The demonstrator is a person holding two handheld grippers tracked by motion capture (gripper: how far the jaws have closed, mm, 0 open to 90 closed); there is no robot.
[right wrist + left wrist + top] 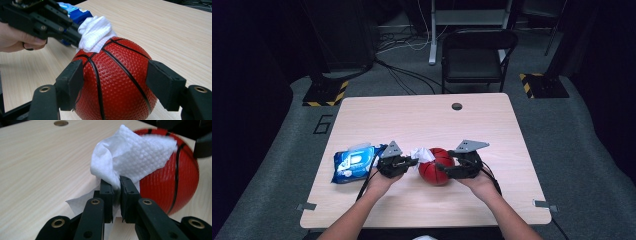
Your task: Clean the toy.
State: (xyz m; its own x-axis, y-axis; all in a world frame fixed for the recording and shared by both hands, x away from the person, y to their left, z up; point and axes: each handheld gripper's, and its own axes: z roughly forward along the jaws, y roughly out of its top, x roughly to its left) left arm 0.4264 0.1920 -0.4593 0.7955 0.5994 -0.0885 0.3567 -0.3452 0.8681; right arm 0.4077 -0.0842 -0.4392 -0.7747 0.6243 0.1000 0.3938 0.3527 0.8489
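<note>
Dark room with grey carpet, a black folding chair (478, 52) and some cables on the floor behind a light wood table (422, 117) with a round grommet hole (456, 106) near its far edge.

Main thing is a small red basketball (113, 82) with black seams, the pebbly rubber kind, sitting on the tabletop toward the near side, roughly in the middle between the two hands. The right gripper (115, 86) has it clamped: one black pad is pressed on each side of the ball, so that's a proper grasp around its widest part.

Draped over the top of the ball on the side facing the other hand is a white wet wipe (132, 157), textured with little dimples, bunched up and touching the ball's surface. The left gripper (116, 195) is pinching a fold of that wipe, jaws clenched nearly together with the cloth squeezed between the pads; a loose corner of it hangs down to the table under the jaws.

Further out, just beside the left hand (379, 182), there's a blue pack of wet wipes (354, 162) lying flat on the table with its flap up. The person's bare forearms come in from the near edge.
</note>
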